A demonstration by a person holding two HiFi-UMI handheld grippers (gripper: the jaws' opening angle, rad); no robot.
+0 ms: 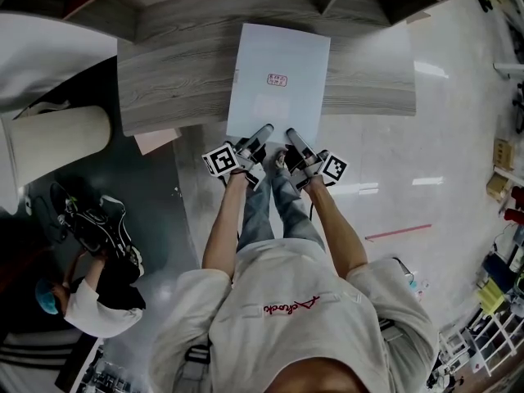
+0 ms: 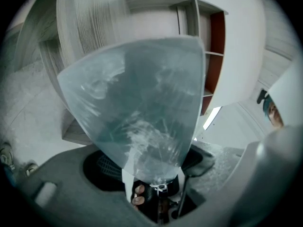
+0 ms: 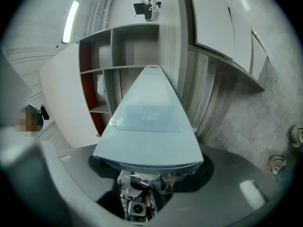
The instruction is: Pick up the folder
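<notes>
- Forearms [image 1: 221, 228] reach forward from a white T-shirt [image 1: 286, 318] at the bottom of the head view, with jeans [image 1: 270, 203] showing between them.
- Each hand carries a tool with its marker cube turned outward. The left gripper [image 1: 264, 131] and the right gripper [image 1: 292, 135] sit close side by side, both pointing level at the same near edge.
- The left gripper pinches the near edge of the folder [image 1: 278, 47]. In its own view the translucent sheet fans up and away from between the jaws, and fingers [image 2: 138, 195] show under it.
- The right gripper is clamped on that same edge just to the right. In its own view the pale blue cover runs straight away from the jaws, and the edge they hold bulges slightly.
- The folder is pale and rectangular and carries a small red label [image 1: 277, 79] near its middle. Its near edge juts past the front of the table, and the rest lies over the tabletop. Whether it is resting there or lifted clear cannot be told.
- The table [image 1: 172, 88] is grey wood grain, and a pink sheet [image 1: 157, 140] pokes out at its front left corner.
- To the right is the glossy pale floor [image 1: 426, 162]. A second person [image 1: 90, 293] crouches at lower left.
- Beyond the table, the right gripper view shows an open shelf unit [image 3: 102, 79] with reddish inner sides.
</notes>
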